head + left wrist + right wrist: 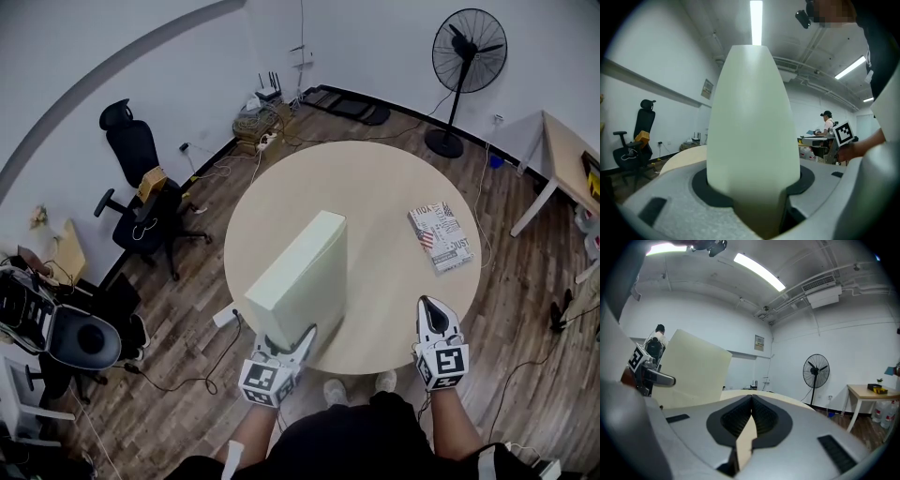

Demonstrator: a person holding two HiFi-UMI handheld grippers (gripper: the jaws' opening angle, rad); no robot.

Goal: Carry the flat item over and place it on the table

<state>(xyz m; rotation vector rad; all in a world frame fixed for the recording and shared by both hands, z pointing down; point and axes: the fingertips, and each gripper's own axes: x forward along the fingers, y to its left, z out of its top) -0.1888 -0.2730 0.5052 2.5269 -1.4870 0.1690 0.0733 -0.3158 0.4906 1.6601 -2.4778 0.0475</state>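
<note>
Head view: a pale flat board (298, 281) stands on its long edge above the near-left edge of the round table (375, 178), pinched at its near lower corner by the left gripper (286, 345). The left gripper view shows the slab filling the gap between the jaws, pads pressed on both faces. Whether its lower edge touches the tabletop cannot be told. The right gripper (429, 309) hovers over the near-right edge, jaws pressed together on nothing. A printed booklet (441, 236) lies toward the right edge, well apart from the board. The step in hand looks like the set-down. Done well, it would mean carrying the board further in from the rim, tipping it toward the bare middle so that a broad face comes down level, and letting go only once the table bears it. Held by one corner, the board may swing or sag, and the free gripper could steady its far end.
</note>
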